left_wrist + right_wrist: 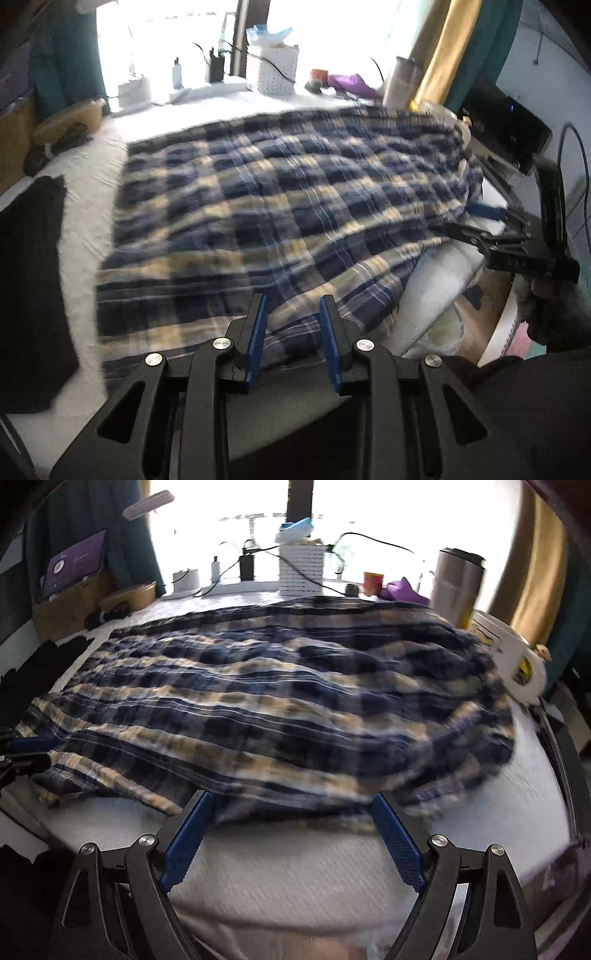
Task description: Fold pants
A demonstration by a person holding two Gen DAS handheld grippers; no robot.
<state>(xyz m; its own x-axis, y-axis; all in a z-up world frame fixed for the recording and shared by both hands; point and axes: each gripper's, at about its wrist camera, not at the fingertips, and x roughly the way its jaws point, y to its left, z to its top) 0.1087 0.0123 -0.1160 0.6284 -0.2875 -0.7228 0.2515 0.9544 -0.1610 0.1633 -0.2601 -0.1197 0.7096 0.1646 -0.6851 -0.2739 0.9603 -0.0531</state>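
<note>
The blue, navy and cream plaid pants (280, 206) lie spread over a white padded table (92, 206). My left gripper (293, 306) is at their near edge, jaws part open with a bunched fold of cloth between the blue pads, not pinched. In the right wrist view the pants (280, 709) fill the table and my right gripper (291, 805) is wide open at their near hem, touching the edge without holding it. The right gripper also shows in the left wrist view (476, 218) at the pants' right side. The left gripper (26, 749) shows at the far left.
A black garment (33, 280) lies on the table's left side. Along the window sill stand a white slotted basket (301, 570), a steel tumbler (456, 585), a white mug (517, 661), chargers and cables. A brown box (74, 605) sits at the left.
</note>
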